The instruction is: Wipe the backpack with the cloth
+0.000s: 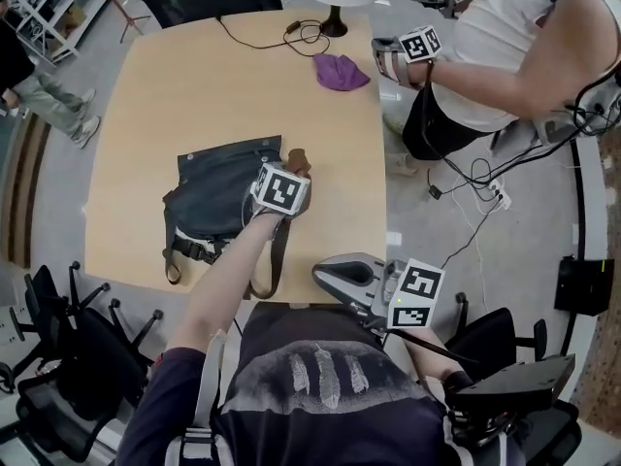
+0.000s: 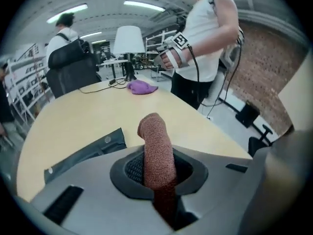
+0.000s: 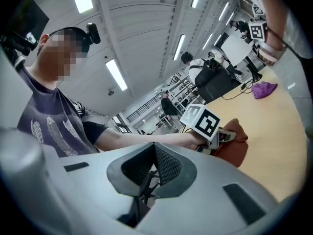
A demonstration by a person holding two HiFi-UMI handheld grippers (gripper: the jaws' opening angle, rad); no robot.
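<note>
Head view gives me the tan worktop with the dark backpack lying flat toward its near edge, straps trailing toward me; my left gripper sits at the backpack's far right corner, clenched on a brown cloth that pokes out past its tip; whether the cloth touches the fabric I cannot tell from up here

Left gripper view settles the grasp: the cloth stands up from between the two jaws, pinched low and rolled into a stub that leans out over the bare worktop, with a flap of the backpack lying just to the left of the jaws; beyond it a purple rag lies near the far edge, close to a white lamp and a black cable

My right gripper is clenched on nothing, its jaws pressed together with no gap; in the head view it hangs at the near edge of the worktop, close to my body and well apart from the backpack; its own camera looks across at the left gripper's marker cube and the brown cloth bunched beside it

A second person in a white top stands at the far right corner of the worktop; dark office chairs crowd the floor at my left
</note>
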